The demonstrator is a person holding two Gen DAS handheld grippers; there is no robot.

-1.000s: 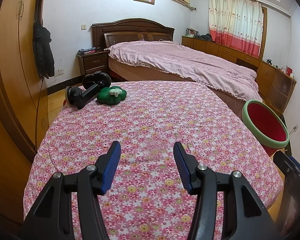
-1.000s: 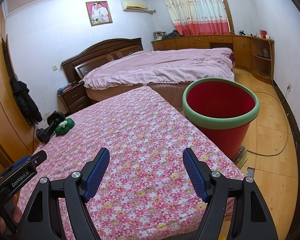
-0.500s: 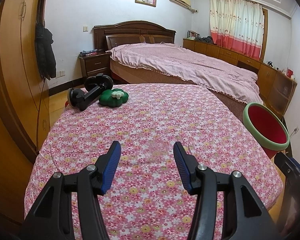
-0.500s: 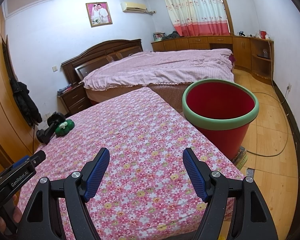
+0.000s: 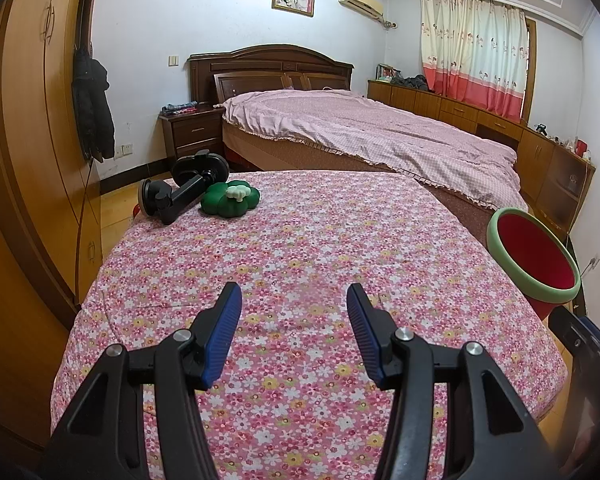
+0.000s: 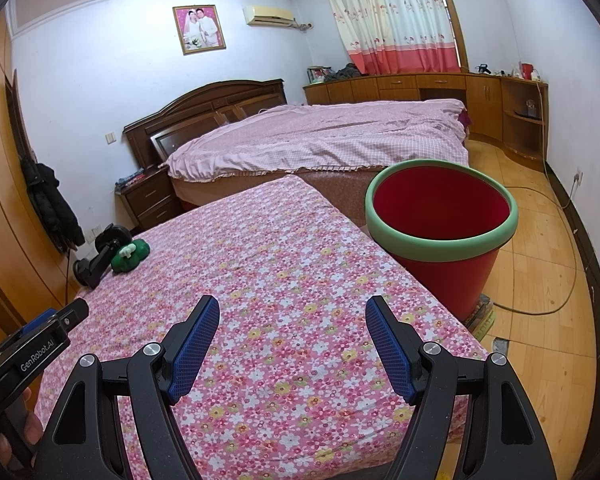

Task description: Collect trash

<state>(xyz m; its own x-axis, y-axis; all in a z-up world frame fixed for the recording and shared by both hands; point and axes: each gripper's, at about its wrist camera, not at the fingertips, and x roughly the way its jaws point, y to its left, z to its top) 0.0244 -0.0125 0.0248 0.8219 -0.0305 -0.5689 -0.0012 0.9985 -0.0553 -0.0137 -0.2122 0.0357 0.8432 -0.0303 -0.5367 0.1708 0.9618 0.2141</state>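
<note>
Floral cloth [image 5: 300, 248] covers the table under both grippers, in a bedroom with a pink-covered bed [image 5: 364, 136] behind it and a wardrobe [image 5: 32, 128] along the left wall. At the table's far left corner lie a black clamp mount [image 5: 182, 194] and, touching it on the right, a green cushion-like thing [image 5: 230, 198] with a small white piece on top; whether either is trash I cannot tell. Beside the table's right edge stands the bin [image 6: 440, 228], red with a green rim, on the wooden floor, its mouth showing only red wall. The left gripper [image 5: 294, 300] hovers over the near cloth, jaws spread wide and holding nothing. The right gripper [image 6: 292, 312] hovers likewise, jaws wide apart and empty, the bin just ahead to its right. A cable [image 6: 568, 240] loops across the floor past the bin.
</note>
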